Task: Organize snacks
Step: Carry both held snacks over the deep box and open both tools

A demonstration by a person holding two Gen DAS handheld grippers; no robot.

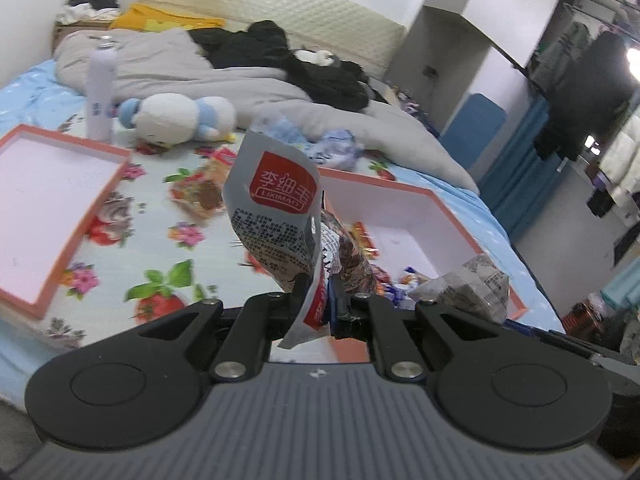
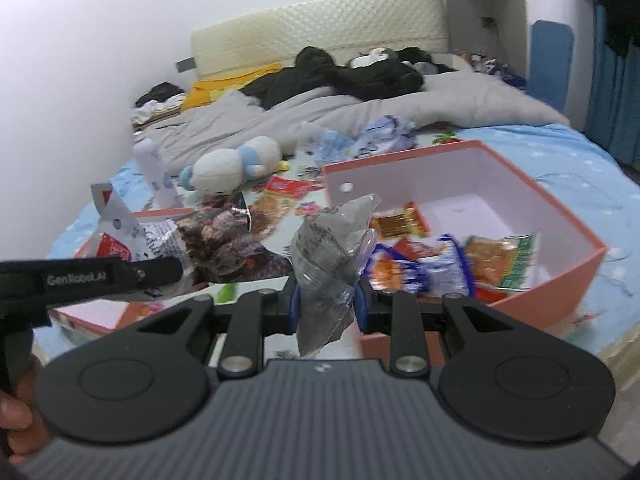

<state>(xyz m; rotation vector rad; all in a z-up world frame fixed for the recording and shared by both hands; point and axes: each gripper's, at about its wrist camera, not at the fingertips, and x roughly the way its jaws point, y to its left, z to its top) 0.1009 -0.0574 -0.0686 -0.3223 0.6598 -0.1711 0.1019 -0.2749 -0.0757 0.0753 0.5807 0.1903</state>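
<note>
Left gripper [image 1: 318, 304] is clamped on a grey foil snack pouch [image 1: 276, 216], frame centre, with a red label reading "LIXIMAO".

Right gripper [image 2: 325, 300] is clamped on a crinkled clear-grey plastic snack packet [image 2: 328, 248]; its print is unreadable.

The other gripper's black body at left centre reads "GenRobot.AI".

Coral-orange cardboard box [image 2: 576, 264], right of frame, holds orange, blue and gold snack packets [image 2: 424, 264].

Matching shallow lid [image 1: 100, 204], at left, has a bare interior.

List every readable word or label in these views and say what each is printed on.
"李细毛" and "LIXIMAO": red label on the grey snack packet clamped in the left gripper.
"GenRobot.AI": black strap at the right view's left edge.
Fine print on both held packets, the white bottle and the boxed snacks: too blurred to read.
</note>
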